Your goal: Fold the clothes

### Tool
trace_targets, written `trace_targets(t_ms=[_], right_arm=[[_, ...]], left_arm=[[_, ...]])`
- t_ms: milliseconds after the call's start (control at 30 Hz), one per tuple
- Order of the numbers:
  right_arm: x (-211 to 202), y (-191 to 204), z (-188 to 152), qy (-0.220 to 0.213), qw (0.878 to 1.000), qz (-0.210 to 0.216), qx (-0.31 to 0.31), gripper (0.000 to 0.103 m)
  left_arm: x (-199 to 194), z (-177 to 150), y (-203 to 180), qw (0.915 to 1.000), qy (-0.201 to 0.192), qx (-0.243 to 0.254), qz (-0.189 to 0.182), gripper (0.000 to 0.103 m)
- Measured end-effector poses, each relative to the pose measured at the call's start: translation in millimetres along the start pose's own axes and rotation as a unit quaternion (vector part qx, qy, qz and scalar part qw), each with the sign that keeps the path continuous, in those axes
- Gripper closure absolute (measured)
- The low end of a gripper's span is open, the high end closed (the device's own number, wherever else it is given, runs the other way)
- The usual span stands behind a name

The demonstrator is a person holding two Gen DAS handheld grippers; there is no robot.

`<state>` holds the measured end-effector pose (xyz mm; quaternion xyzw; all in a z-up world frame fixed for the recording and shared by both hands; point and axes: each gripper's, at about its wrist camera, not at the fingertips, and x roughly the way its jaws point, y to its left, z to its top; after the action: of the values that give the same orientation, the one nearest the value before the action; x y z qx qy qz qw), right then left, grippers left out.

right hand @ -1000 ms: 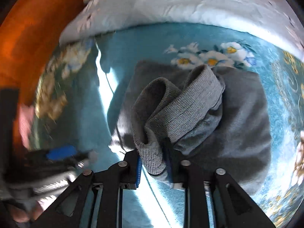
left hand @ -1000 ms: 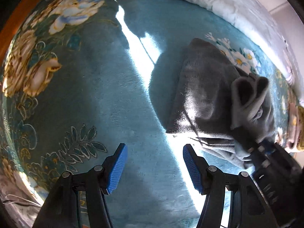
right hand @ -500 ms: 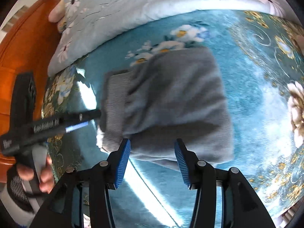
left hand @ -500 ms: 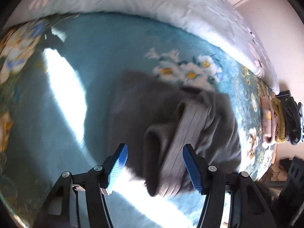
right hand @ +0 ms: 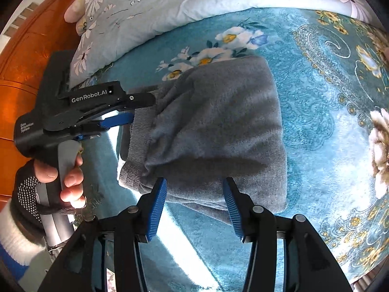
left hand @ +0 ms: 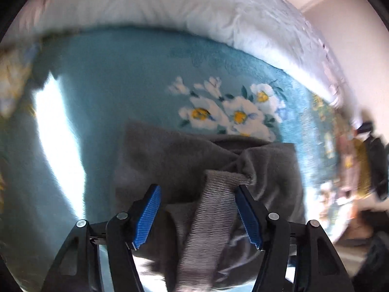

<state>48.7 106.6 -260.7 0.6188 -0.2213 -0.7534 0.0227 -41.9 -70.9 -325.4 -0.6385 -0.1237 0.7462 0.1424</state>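
Your left gripper stands open astride the ribbed hem of the folded grey sweater lying on the teal floral blanket. Your right gripper hangs open, empty, above the sweater's near edge.

A teal floral blanket covers the bed, bearing a folded grey garment and a pale quilt.

A blurred stack of clothes at the left wrist view's right edge stays unreadable.
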Motion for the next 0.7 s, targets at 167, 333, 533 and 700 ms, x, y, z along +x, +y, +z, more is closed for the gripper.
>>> trace_targets(t_ms=[167,333,533,700], right_arm=[[1,-4,3,0.008,1.0,0.004,-0.006,0.053],[2,-6,4,0.014,1.0,0.008,-0.012,0.053],[2,-11,3,0.014,1.0,0.013,-0.002,0.053],[-2,-16,2,0.009,1.0,0.014,0.01,0.053]], left_arm=[[-2,6,-4,0.9995,-0.004,0.028,0.016,0.035],[11,5,0,0.9995,0.023,0.012,-0.018,0.036],[10,-7,-24,0.9962,0.043,0.069,-0.03,0.037],[10,-9,-6,0.9964,0.051,0.009,-0.067,0.041]])
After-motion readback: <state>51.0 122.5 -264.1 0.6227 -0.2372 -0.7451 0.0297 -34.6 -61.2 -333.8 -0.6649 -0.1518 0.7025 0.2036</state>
